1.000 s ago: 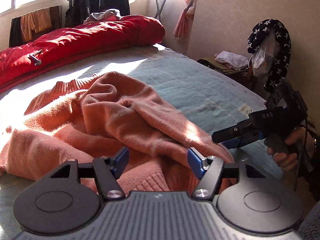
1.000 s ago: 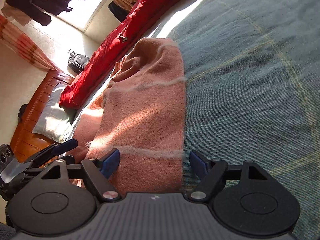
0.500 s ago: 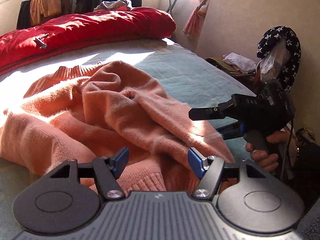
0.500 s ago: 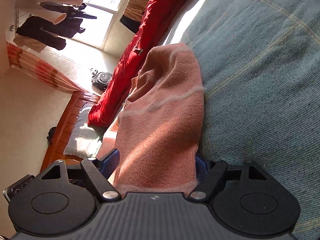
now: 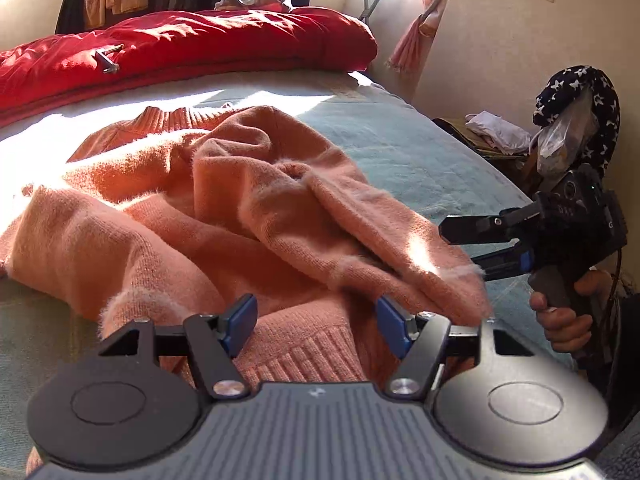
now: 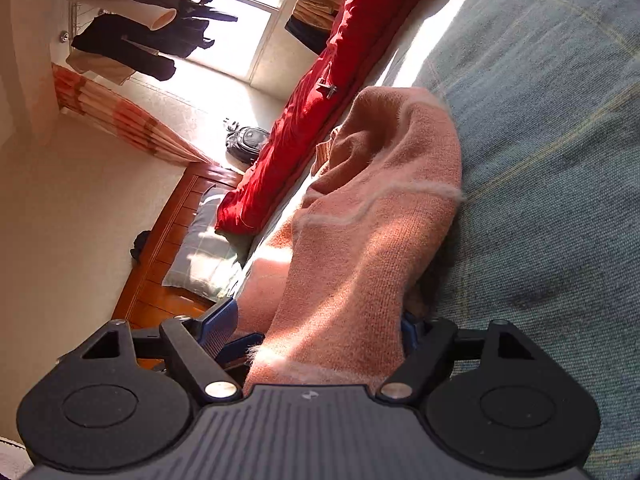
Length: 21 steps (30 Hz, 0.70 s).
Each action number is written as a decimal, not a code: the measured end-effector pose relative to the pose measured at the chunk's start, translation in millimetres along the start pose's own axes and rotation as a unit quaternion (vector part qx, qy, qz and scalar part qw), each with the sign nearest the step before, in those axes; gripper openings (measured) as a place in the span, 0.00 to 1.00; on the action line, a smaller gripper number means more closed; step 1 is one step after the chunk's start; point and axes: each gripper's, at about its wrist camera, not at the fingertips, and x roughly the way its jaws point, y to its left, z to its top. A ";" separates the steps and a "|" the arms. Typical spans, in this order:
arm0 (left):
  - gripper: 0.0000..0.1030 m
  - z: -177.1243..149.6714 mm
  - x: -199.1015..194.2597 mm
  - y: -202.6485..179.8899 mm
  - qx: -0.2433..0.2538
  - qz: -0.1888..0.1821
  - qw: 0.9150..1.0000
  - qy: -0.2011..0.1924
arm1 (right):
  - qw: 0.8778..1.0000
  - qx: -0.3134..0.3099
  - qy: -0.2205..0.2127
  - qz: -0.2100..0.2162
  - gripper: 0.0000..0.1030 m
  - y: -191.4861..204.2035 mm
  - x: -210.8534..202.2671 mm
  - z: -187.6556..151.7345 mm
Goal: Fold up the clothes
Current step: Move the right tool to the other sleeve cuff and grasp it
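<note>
A crumpled salmon-pink knitted sweater (image 5: pixel 224 216) lies on the teal bedcover (image 5: pixel 400 148). Its ribbed hem reaches between the blue pads of my left gripper (image 5: pixel 316 326), which is open and low over it. One sleeve (image 5: pixel 360 232) runs right toward my right gripper (image 5: pixel 460 248), held in a person's hand (image 5: pixel 564 320). In the right wrist view the sleeve (image 6: pixel 360 240) lies between the spread fingers of my right gripper (image 6: pixel 312 332), its cuff end over the gripper body. The jaws stand open around it.
A red duvet (image 5: pixel 180 44) is bunched along the far side of the bed. Off the right edge stands clutter with folded cloth (image 5: pixel 500 136) and a star-patterned cloth (image 5: pixel 576 92). A wooden headboard (image 6: pixel 160 248), a pillow (image 6: pixel 204 248) and a backpack (image 6: pixel 246 142) show in the right wrist view.
My right gripper has slid forward along the sleeve, so the cuff now lies between its fingers. The left gripper stayed open over the hem, tilting slightly.
</note>
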 end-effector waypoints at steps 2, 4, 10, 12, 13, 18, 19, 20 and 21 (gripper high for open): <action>0.64 -1.3 0.8 1.5 -0.003 0.000 1.000 0.001 | 1.000 0.019 0.005 0.003 0.80 -9.2 4.4 -4.1; 0.64 -2.0 0.9 1.5 -0.001 -0.002 1.000 0.001 | 0.999 0.033 0.007 0.010 0.80 -16.6 7.9 -6.8; 0.64 -4.9 2.1 5.3 -0.004 -0.003 1.000 0.006 | 0.999 0.035 0.021 0.027 0.84 -21.1 8.9 -5.8; 0.64 -5.7 2.4 6.0 -0.006 -0.003 1.000 0.006 | 0.999 0.030 0.023 0.036 0.93 -17.0 11.8 -6.6; 0.64 -5.9 2.3 5.8 -0.006 -0.003 1.000 0.006 | 0.999 0.027 0.024 0.028 0.95 -12.4 13.5 -6.1; 0.64 -7.3 0.1 6.9 -0.009 -0.006 1.000 0.002 | 1.000 0.007 -0.018 0.009 0.79 10.4 5.2 3.7; 0.64 -7.8 0.1 7.4 -0.010 -0.006 1.000 0.002 | 0.999 0.001 -0.035 0.015 0.78 13.8 0.1 7.4; 0.64 -8.4 0.4 7.7 -0.011 -0.007 1.000 0.002 | 0.998 -0.007 -0.051 0.023 0.75 16.5 -4.9 12.1; 0.64 -9.0 0.7 7.9 -0.012 -0.007 1.000 0.002 | 0.998 -0.012 -0.059 0.034 0.73 17.7 -7.3 15.7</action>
